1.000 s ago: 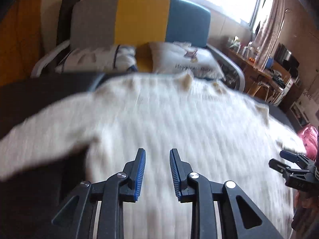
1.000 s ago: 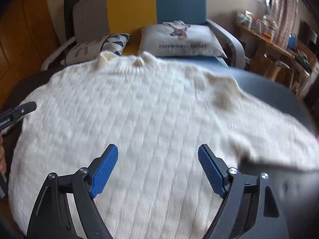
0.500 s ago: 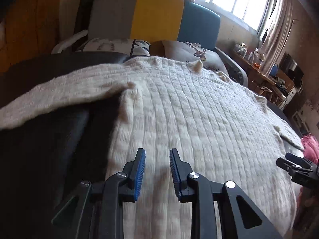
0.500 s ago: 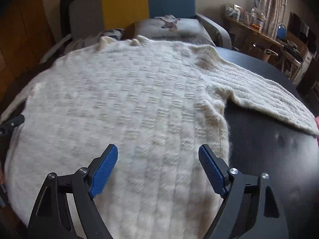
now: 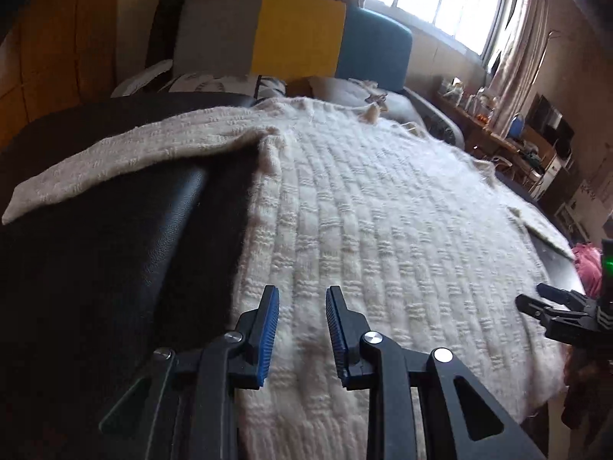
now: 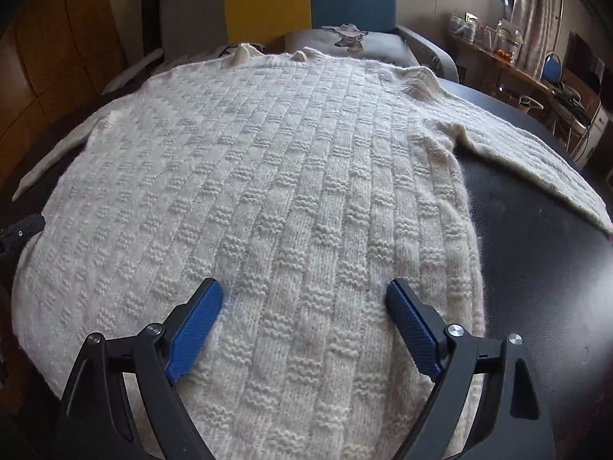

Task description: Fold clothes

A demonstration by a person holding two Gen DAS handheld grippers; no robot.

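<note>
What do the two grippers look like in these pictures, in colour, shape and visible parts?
Both have black, angular linkage arms with triangular cut-outs and round silver pivot screws. The left gripper and the right gripper each carry two long fingers faced with blue ribbed pads. Seen from the left wrist view, the right gripper's side shows a small green light. No cables, sleeves or hands are visible.
</note>
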